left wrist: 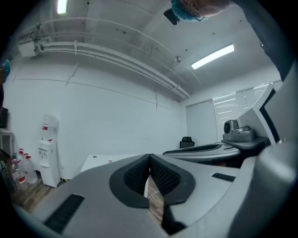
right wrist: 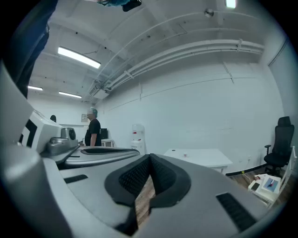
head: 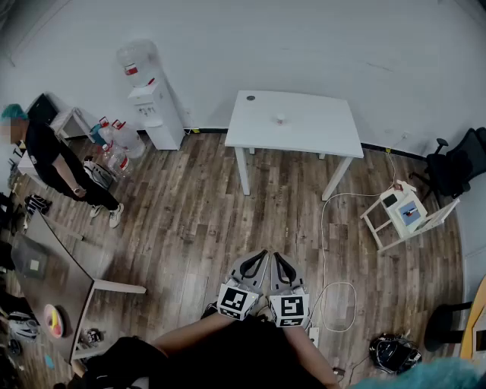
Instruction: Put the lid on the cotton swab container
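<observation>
Each hand-held unit has a light grey moulded shell with smooth, rounded contours. The left gripper (head: pixel 263 253) and the right gripper (head: pixel 276 255) each taper to two jaws lined with black pads (left wrist: pixel 137 174) that carry a fine knurled texture. A narrow black slot (left wrist: pixel 65 211) is recessed in the outer face of each jaw. Each unit carries a cube (head: pixel 237 300) faced with black-and-white square markers. The operator wears a black garment (head: pixel 228 353) and a teal head cover (left wrist: pixel 186 9), next to which a small black camera (left wrist: pixel 171 16) is mounted.
</observation>
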`<state>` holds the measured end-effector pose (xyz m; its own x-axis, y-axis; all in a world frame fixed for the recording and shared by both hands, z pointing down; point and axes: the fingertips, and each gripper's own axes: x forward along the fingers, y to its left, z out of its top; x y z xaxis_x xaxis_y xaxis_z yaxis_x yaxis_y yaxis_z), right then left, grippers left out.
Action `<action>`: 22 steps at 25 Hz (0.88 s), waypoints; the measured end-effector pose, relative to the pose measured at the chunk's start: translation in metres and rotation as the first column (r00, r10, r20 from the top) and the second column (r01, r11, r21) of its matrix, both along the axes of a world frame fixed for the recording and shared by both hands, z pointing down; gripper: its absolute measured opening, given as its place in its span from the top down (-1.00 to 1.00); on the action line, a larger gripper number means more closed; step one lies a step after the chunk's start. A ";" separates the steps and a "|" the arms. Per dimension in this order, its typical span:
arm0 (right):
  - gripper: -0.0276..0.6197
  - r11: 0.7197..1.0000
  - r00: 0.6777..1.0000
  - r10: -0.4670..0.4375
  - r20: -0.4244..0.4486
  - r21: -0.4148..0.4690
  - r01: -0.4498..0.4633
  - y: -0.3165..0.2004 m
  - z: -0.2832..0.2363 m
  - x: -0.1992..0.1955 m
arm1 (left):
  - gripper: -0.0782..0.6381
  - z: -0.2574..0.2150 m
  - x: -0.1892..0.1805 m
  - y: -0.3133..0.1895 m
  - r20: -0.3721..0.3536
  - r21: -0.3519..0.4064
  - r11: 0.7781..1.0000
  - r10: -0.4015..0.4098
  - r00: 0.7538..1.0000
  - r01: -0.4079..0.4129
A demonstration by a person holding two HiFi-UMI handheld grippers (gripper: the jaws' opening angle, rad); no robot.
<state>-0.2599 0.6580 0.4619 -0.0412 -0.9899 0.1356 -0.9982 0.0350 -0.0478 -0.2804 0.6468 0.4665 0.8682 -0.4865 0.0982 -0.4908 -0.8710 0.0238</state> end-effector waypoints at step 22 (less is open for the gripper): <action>0.81 0.989 0.989 0.143 0.045 -0.047 -0.141 -0.047 0.055 0.151 | 0.75 0.077 0.106 -0.104 0.020 -0.175 0.966 0.196 0.980 -0.190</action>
